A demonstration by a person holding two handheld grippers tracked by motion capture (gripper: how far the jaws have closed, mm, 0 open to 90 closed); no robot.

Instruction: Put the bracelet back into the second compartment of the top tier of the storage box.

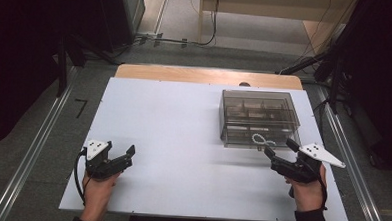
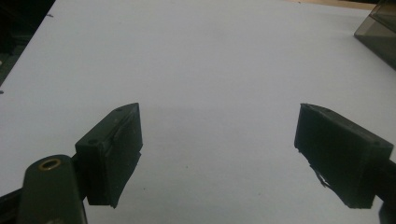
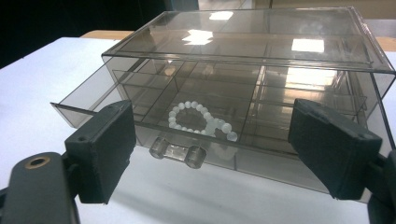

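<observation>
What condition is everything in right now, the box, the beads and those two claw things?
Clear drawer box: upright on the white table.
Drawer: pulled partly out.
White bead bracelet: lying in the drawer's front compartment.
Left gripper: open, holding nothing.
Right gripper: open, facing the drawer, holding nothing.

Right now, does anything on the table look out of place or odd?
Only one thing: the clear organizer box has its lower drawer pulled partly out, with a white bead bracelet lying in its front compartment. Both grippers, left and right, are open and hold nothing.

no readable text, no labels, no brands, no numbers on anything
</observation>
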